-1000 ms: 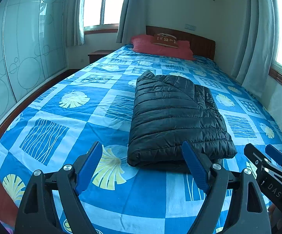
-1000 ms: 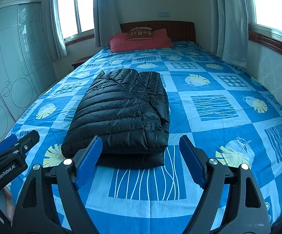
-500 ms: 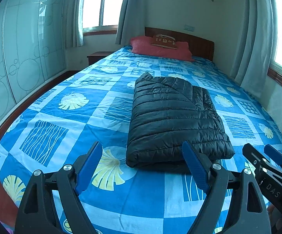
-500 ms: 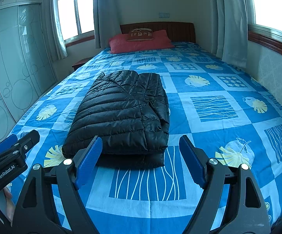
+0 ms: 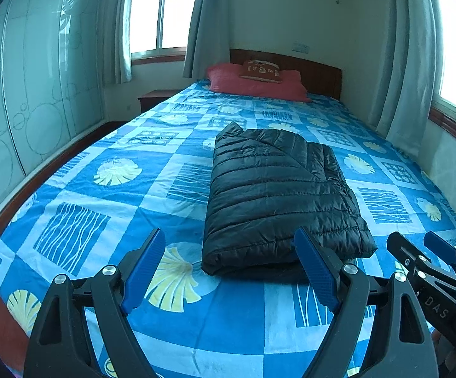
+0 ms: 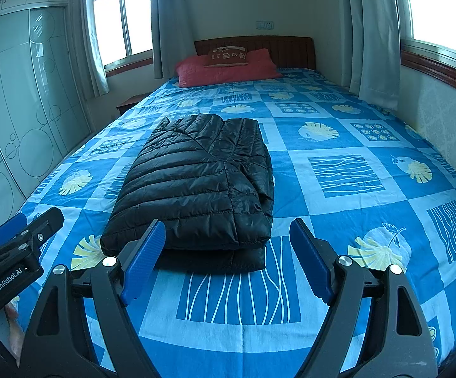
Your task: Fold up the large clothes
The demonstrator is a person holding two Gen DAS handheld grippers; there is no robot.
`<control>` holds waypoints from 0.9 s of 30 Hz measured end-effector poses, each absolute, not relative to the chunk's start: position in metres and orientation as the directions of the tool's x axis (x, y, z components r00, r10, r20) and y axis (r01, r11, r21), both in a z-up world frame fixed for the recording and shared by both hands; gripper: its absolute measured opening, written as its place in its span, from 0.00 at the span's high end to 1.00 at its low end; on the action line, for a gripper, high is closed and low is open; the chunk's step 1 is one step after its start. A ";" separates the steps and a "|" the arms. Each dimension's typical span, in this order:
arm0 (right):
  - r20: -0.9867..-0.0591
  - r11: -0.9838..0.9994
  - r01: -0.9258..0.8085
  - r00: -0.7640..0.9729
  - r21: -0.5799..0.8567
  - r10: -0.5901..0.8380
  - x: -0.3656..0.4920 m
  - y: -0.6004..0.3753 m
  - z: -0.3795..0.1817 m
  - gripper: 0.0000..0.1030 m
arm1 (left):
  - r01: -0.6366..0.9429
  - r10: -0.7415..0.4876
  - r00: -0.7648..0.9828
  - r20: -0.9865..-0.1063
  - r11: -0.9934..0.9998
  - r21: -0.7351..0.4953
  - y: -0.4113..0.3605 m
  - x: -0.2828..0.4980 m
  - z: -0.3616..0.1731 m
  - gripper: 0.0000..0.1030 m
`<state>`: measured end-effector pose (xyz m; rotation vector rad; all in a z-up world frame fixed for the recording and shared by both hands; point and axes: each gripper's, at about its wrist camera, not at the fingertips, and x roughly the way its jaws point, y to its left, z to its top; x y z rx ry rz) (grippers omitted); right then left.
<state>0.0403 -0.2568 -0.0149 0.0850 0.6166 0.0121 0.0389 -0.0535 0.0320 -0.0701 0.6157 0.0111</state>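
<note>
A black quilted puffer jacket lies folded into a thick rectangular bundle on the blue patterned bedspread, its doubled near edge facing both tools. The left gripper hovers short of that edge with its blue-padded fingers spread wide and nothing between them; the bundle sits beyond the fingertips, ahead and toward the right finger, whose tip overlaps the jacket's near edge in this view without visibly touching it. The right gripper is likewise spread wide and empty, its fingers above the bedspread; here the jacket lies just past the tips and toward the left finger, whose tip crosses the bundle's near left corner in view, apart from it as far as can be told. Each tool shows at the edge of the other's view: the right gripper to the right of the left one's fingers, the left gripper to the left of the right one's fingers. Far beyond the jacket, at the head of the bed, a red pillow with a smaller brown cushion on it lies against the wooden headboard.
</note>
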 end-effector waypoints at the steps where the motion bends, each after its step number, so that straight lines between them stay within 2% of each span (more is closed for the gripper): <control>1: -0.578 0.996 0.014 0.815 0.083 0.037 0.040 -0.257 -0.015 0.21 | -0.034 -0.006 0.817 -0.577 0.998 -0.057 -0.054 0.039 0.033 0.20; 12: -0.586 0.996 0.012 0.809 0.084 0.039 0.041 -0.257 -0.016 0.21 | -0.028 -0.010 0.819 -0.574 0.998 -0.058 -0.055 0.042 0.035 0.20; 14: -0.590 0.996 0.011 0.806 0.087 0.043 0.042 -0.258 -0.017 0.21 | -0.038 -0.001 0.811 -0.584 0.998 -0.054 -0.056 0.043 0.034 0.15; 19: -0.594 0.996 0.012 0.804 0.088 0.043 0.043 -0.259 -0.021 0.21 | -0.089 0.068 0.784 -0.617 0.996 -0.003 -0.059 0.044 0.024 0.15; 27: -0.596 0.994 0.031 0.802 0.104 0.037 0.047 -0.269 -0.026 0.21 | -0.103 0.061 0.776 -0.628 0.994 -0.031 -0.052 0.050 0.013 0.15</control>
